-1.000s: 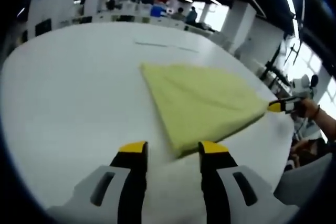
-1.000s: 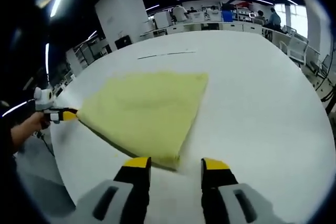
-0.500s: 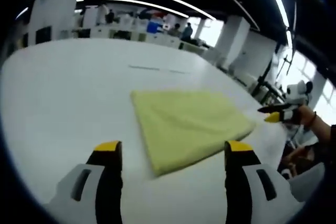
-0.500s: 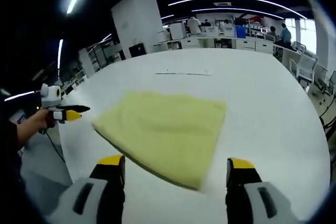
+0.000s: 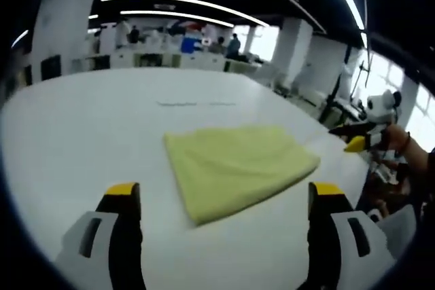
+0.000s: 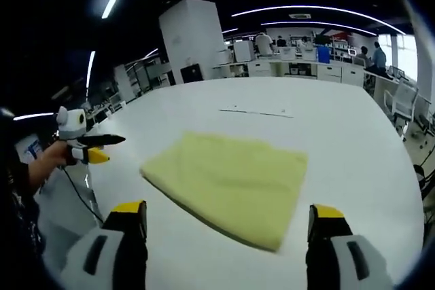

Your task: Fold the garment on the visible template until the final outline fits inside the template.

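A folded yellow garment [image 5: 238,162] lies flat on the white table [image 5: 81,127]; it is also in the right gripper view [image 6: 228,181]. My left gripper [image 5: 225,198] stands open, jaws wide apart, held back from the cloth's near corner with nothing between them. My right gripper [image 6: 228,214] is open too, back from the cloth's near edge. Each gripper appears in the other's view, held in a hand off the table's side: the right gripper [image 5: 353,138] and the left gripper [image 6: 95,149]. A thin dark line [image 6: 257,113] is marked on the table beyond the cloth.
The table's edge [image 6: 102,188] runs close to the person's hand [image 6: 51,157]. White desks with people [image 5: 183,45] stand far behind. A white pillar [image 6: 194,42] and chairs [image 6: 401,103] are past the table.
Both grippers opened wide and pulled back and up from the cloth's corners. The garment now lies free and flat on the table.
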`<state>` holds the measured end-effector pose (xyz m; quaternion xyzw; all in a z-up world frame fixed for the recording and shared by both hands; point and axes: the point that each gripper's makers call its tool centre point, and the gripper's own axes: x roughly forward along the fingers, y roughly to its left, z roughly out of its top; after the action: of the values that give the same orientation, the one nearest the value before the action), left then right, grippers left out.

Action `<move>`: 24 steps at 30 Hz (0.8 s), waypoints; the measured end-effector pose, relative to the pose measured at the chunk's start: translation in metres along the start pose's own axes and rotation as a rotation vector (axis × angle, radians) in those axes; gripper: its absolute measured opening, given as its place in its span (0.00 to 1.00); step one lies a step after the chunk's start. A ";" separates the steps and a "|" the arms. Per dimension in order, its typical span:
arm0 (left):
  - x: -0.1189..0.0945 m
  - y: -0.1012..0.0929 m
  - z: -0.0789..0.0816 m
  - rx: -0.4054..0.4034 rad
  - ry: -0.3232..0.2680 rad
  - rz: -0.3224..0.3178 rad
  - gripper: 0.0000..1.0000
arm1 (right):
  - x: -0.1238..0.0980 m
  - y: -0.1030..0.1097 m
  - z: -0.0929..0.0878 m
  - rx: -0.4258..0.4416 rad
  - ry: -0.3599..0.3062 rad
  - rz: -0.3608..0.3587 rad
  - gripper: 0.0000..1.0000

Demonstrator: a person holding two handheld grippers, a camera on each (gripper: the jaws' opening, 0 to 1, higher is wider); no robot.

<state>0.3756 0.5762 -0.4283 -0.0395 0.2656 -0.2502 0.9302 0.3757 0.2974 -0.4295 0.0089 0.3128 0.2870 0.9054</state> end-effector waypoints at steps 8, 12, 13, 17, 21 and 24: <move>-0.009 -0.003 -0.006 0.018 0.028 0.017 0.99 | -0.007 0.011 -0.002 -0.010 -0.001 0.006 1.00; -0.012 -0.001 -0.008 0.022 0.040 0.031 0.99 | -0.012 0.012 -0.007 -0.010 0.001 -0.011 1.00; -0.013 -0.001 -0.009 0.023 0.044 0.034 0.99 | -0.013 0.012 -0.008 -0.011 0.002 -0.015 1.00; -0.015 0.000 -0.011 0.015 0.049 0.043 0.99 | -0.017 0.011 -0.016 -0.021 0.015 -0.035 1.00; -0.017 0.000 -0.014 0.022 0.061 0.052 0.99 | -0.019 0.008 -0.022 -0.039 0.033 -0.060 1.00; -0.017 0.001 -0.015 0.021 0.061 0.057 0.99 | -0.020 0.006 -0.025 -0.035 0.040 -0.065 1.00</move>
<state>0.3558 0.5863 -0.4329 -0.0146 0.2924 -0.2274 0.9288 0.3449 0.2879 -0.4372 -0.0229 0.3259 0.2628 0.9079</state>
